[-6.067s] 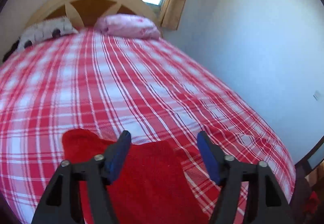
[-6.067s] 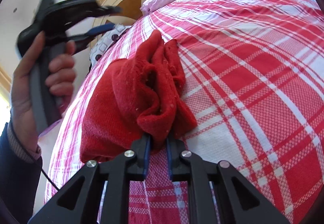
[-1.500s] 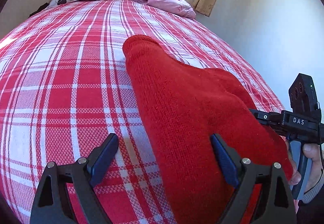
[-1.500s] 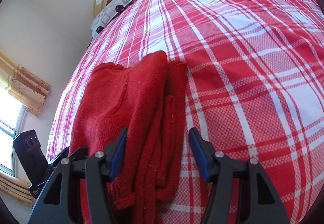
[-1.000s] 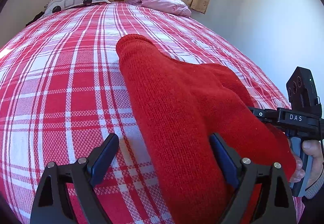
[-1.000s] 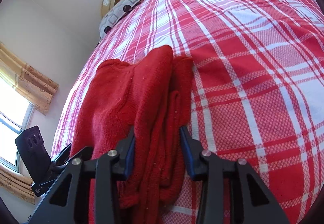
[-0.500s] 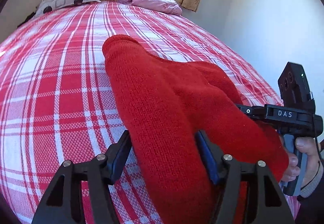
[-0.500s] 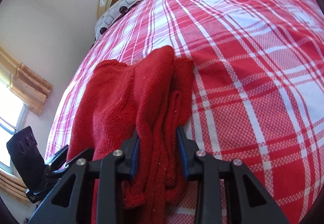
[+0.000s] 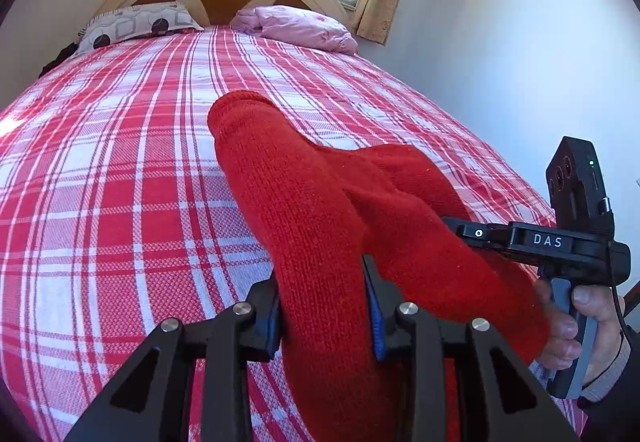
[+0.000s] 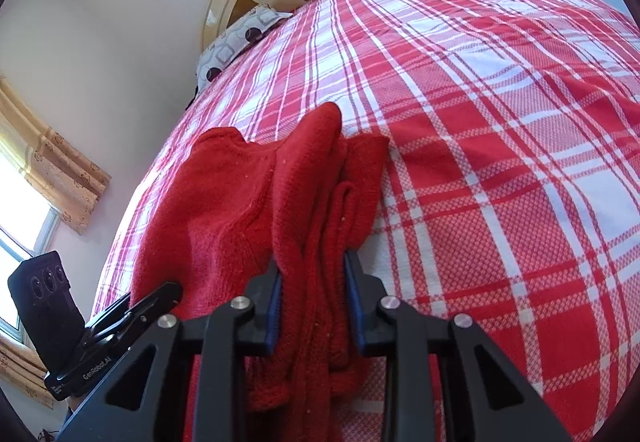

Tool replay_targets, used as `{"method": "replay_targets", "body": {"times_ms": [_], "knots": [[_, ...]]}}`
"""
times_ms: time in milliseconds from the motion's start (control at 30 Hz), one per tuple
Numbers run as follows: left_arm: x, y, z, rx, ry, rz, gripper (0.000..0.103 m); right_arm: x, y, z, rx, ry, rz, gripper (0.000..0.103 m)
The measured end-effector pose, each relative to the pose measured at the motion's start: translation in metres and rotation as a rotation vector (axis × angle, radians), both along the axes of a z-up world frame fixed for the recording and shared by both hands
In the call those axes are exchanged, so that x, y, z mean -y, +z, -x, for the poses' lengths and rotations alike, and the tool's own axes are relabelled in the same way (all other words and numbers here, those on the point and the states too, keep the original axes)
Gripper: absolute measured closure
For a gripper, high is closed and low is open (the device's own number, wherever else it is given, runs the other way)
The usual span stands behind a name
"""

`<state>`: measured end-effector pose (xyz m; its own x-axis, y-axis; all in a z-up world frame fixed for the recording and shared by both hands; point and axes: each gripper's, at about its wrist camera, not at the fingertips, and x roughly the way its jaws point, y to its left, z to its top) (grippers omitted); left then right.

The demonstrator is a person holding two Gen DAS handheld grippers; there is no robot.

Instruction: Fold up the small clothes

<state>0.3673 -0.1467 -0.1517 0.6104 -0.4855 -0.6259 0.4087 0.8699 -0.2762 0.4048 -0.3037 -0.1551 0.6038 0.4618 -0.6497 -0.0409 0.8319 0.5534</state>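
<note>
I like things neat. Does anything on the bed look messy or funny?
A little. The red sweater lies bunched in thick folds where the right gripper and left gripper pinch it. The plaid bedspread looks smooth.

The left claw (image 9: pixel 326 306) has its two blue-padded fingers (image 9: pixel 375 316) pressed in on a thick fold of the red knitted sweater (image 9: pixel 320 210), and the cloth bulges between them. The right claw (image 10: pixel 314 312) is closed in the same way on a bunched edge of this sweater. In the left wrist view the right hand (image 9: pixel 580 326) wraps around the grey handle of its claw, with thumb on top and fingers curled underneath
</note>
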Motion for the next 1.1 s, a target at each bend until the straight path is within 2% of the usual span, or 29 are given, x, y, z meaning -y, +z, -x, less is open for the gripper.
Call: {"method": "replay_targets", "body": {"times_ms": [433,733,1100], "knots": [[-0.039,0.033,0.034,0.047,0.06,-0.037,0.069,-0.04,0.026,0.023,0.051,0.064,-0.041,0.074],[-0.085,0.044,0.071,0.048,0.123,-0.062,0.069,-0.091,0.046,0.049,0.091,0.142,-0.056,0.074],[-0.148,0.062,0.13,0.095,0.218,-0.081,0.069,-0.166,0.071,0.083,0.151,0.256,-0.043,0.074]]}}
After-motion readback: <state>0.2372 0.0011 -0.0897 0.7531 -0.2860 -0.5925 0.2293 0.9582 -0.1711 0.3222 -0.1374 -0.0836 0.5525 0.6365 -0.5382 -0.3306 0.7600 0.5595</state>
